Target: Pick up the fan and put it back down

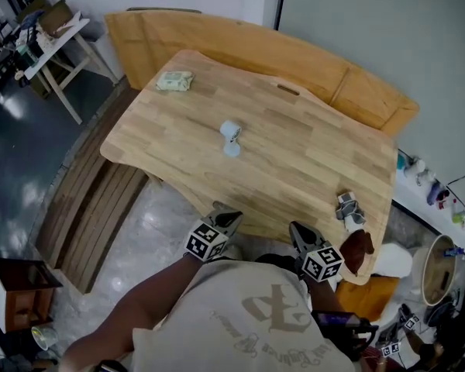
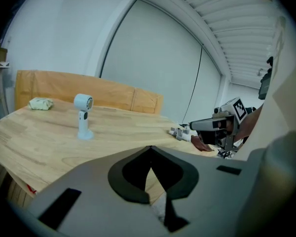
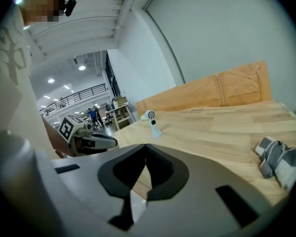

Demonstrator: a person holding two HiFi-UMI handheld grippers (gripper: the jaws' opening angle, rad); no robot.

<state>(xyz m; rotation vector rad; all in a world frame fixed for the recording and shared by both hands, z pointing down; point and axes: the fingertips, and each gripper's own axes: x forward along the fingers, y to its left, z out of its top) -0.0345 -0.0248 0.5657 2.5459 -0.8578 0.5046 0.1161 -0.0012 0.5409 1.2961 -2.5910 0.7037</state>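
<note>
Two grippers show at the bottom centre of the head view, at the table's near edge: the left gripper (image 1: 229, 218) and the right gripper (image 1: 297, 231). Each has its jaws clenched together on nothing. One light wooden table (image 1: 294, 161) fills the middle of the frame. One small pale-blue handheld fan (image 1: 231, 139) stands upright at mid-table, well apart from both grippers, with bare wood open on every side of it. One pale green crumpled packet (image 1: 174, 80) lies near the table's upper left corner. One grey-and-white bundled cloth (image 1: 349, 210) lies by the lower right edge, with one dark brown object (image 1: 358, 249) just below it. One tan wooden panel (image 1: 356, 91) runs along the far edge.
</note>
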